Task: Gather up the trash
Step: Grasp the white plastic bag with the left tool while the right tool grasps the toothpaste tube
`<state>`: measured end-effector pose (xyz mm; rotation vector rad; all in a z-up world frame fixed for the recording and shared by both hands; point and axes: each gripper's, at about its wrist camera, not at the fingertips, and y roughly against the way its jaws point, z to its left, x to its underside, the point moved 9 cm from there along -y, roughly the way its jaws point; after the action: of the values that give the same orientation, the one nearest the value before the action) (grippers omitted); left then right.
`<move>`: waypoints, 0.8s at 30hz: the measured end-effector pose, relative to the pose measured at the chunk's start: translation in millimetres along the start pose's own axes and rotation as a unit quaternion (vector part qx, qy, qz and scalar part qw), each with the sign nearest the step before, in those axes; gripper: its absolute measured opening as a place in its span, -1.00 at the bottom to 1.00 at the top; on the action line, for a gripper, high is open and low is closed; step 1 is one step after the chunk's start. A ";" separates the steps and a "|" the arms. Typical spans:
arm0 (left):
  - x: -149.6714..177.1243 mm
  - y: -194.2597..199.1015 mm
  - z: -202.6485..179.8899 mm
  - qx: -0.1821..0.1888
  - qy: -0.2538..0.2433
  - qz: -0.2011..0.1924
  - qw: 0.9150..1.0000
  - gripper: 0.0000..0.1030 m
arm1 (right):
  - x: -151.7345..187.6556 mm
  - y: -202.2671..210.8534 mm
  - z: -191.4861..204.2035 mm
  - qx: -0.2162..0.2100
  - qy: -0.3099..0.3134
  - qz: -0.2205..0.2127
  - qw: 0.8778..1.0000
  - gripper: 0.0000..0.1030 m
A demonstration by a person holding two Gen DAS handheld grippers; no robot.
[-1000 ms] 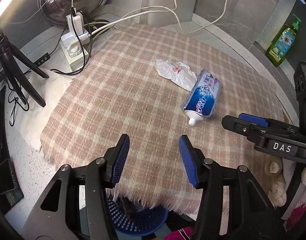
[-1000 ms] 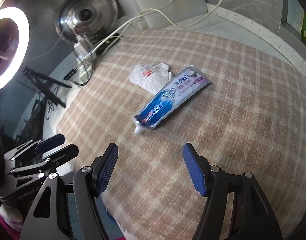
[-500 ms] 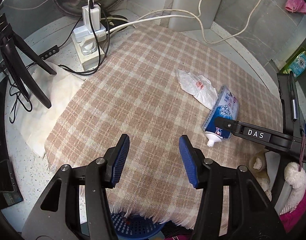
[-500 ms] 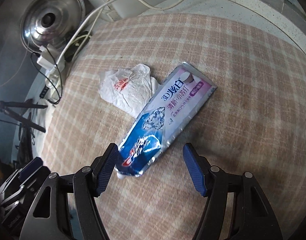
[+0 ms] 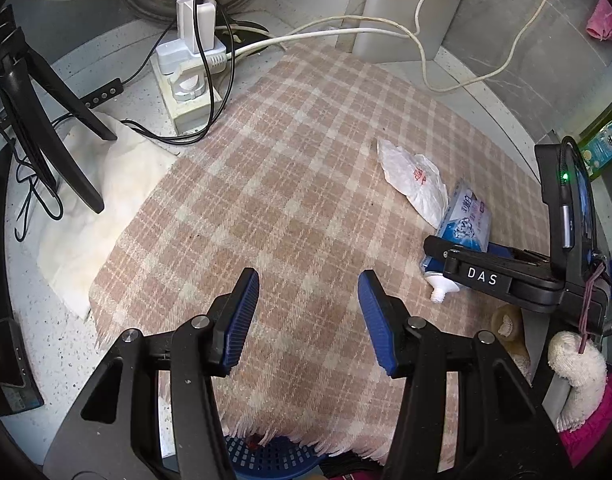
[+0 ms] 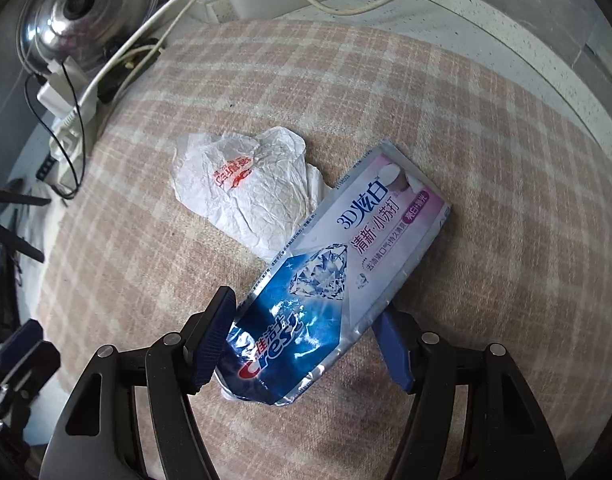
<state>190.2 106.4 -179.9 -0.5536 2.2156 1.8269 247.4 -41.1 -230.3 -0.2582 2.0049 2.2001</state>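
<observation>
- The right gripper (image 6: 304, 344) has its two blue pads spread, one on each side of the cap end of the toothpaste tube (image 6: 338, 280); the left pad touches the tube's edge, the right pad is partly hidden behind it, so the jaws straddle the tube without clamping it
- The toothpaste tube lies flat on the checked cloth (image 6: 446, 112), its cap end nearest the right wrist camera and its crimped end pointing far and right
- A crumpled white wrapper (image 6: 246, 188) with red print lies just left of and beyond the tube, one edge tucked under it
- In the left wrist view the same tube (image 5: 464, 224) and wrapper (image 5: 412, 178) sit at the right side of the cloth (image 5: 266, 184), with the right gripper (image 5: 462, 260) reaching in from the right across the tube's cap end
- The left gripper (image 5: 308, 320) hangs released over the near part of the cloth, pads wide apart and nothing between them, well apart from the trash
- A blue slotted basket (image 5: 266, 456) shows below the cloth's fringed near edge
- At the far left a white power strip (image 5: 186, 84) with a plugged-in charger stands on the speckled counter, next to a black tripod leg (image 5: 46, 112) and a white towel (image 5: 102, 196)
- A green bottle (image 5: 598, 152) stands at the far right
</observation>
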 end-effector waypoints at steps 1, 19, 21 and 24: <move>-0.5 -0.1 0.5 0.000 0.000 0.000 1.000 0.02 | -1.0 -1.3 1.2 0.006 0.005 0.000 1.000 0.33; -4.2 -15.2 -14.0 0.018 -0.013 0.018 1.000 0.02 | 9.1 1.6 -51.9 0.045 0.019 0.004 0.999 0.36; -5.5 -19.9 -25.0 0.023 -0.024 0.023 0.999 0.03 | 9.1 1.5 -66.3 0.047 0.013 0.004 0.999 0.36; -9.1 -26.4 -41.2 0.027 -0.041 0.027 0.998 0.04 | 12.1 2.1 -91.4 0.056 0.000 0.006 0.998 0.36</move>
<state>212.3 63.3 -191.5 -0.4054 2.2390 1.7748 237.3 -132.3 -239.2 -0.2327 2.1244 2.0854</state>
